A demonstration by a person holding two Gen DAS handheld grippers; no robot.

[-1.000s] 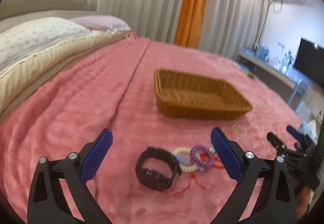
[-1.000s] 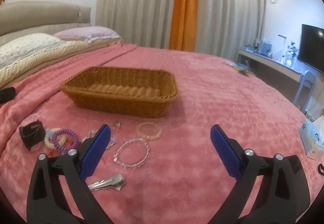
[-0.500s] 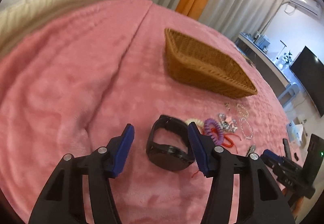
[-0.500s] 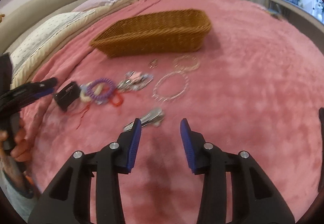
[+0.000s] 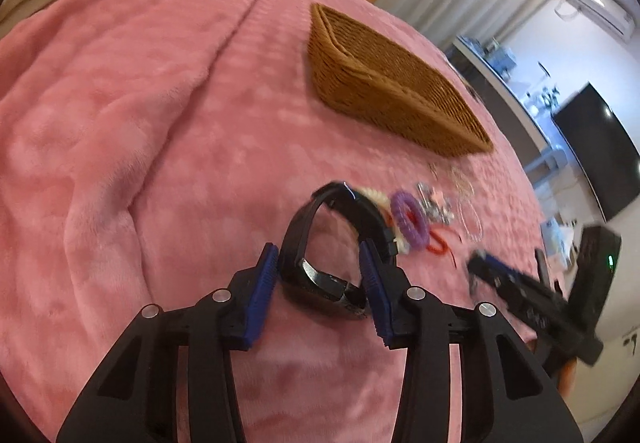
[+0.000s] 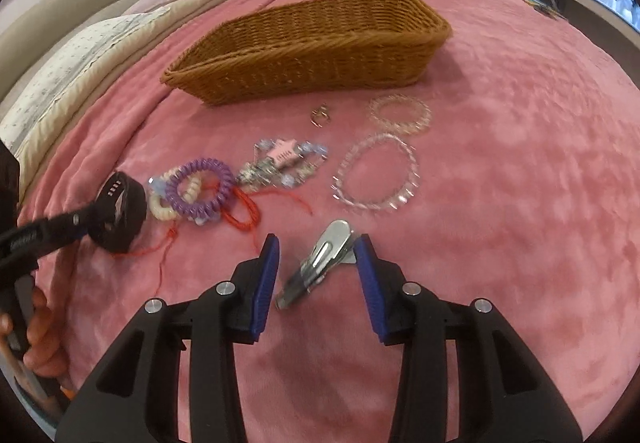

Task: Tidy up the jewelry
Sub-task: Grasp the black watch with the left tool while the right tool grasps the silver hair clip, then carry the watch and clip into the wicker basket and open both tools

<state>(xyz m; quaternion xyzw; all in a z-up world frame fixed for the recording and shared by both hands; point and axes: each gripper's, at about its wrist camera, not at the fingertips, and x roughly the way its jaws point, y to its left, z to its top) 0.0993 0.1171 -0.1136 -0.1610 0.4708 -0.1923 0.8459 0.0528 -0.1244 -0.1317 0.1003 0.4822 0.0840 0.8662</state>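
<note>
A black watch (image 5: 332, 243) lies on the pink bedspread, and my left gripper (image 5: 318, 263) is shut on it, both blue pads against its band. My right gripper (image 6: 316, 255) is open around a silver hair clip (image 6: 320, 263) that lies between its pads; only the right pad looks in contact. A woven brown basket (image 6: 308, 55) sits farther back and looks empty. Purple (image 6: 200, 187) and cream (image 6: 160, 205) coil hair ties, a red cord (image 6: 244, 213), a cluster of small clips (image 6: 284, 163) and two clear bead bracelets (image 6: 376, 179) lie between.
A small ring (image 6: 320, 117) lies just in front of the basket. Pillows (image 6: 60, 83) and the headboard are at the left. A desk and a dark TV screen (image 5: 588, 159) stand past the bed's far side.
Both grippers have dropped toward the bedspread and narrowed. The left has closed onto the watch; the right has come around the silver hair clip.
</note>
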